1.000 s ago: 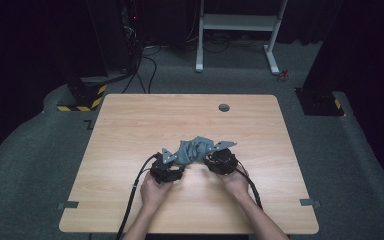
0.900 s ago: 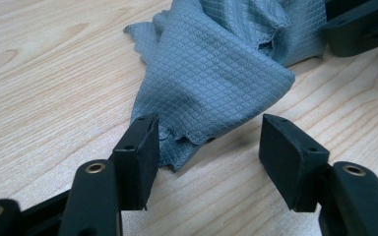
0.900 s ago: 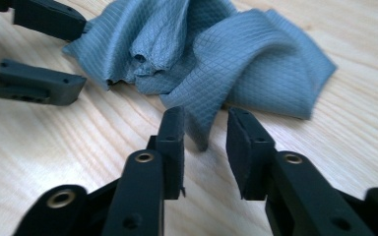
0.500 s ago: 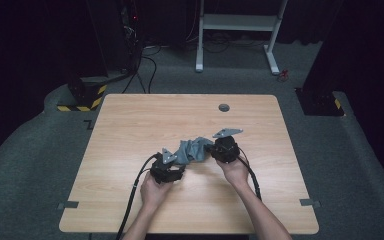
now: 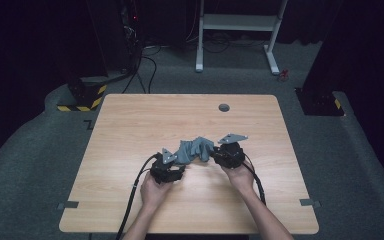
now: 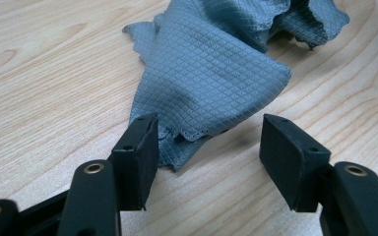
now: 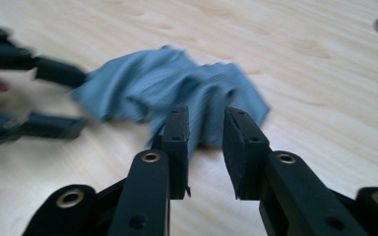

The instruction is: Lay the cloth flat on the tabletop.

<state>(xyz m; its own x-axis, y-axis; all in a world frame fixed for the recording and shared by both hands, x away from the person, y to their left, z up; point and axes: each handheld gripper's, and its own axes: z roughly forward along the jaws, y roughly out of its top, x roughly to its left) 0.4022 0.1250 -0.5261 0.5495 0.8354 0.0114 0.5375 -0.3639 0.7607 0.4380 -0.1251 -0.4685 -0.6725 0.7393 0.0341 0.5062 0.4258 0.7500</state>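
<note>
No writing shows anywhere. The left gripper [image 6: 204, 147] stands spread wide, a corner of the grey cloth [image 6: 211, 73] lying between its pads, unpinched. The right gripper [image 7: 204, 147], jaws just reopened to a narrow gap, holds nothing; the crumpled cloth lies mid-table [image 5: 130, 130] beyond it.

Your right gripper [image 5: 212, 155] has lifted off the table [image 5: 130, 125] and drawn up toward the far right since a second ago. Its jaws clamped nearly shut and have just been opening again, with a narrow gap and nothing between the pads. The grey cloth [image 5: 194, 149] has bunched taller beside it.
</note>
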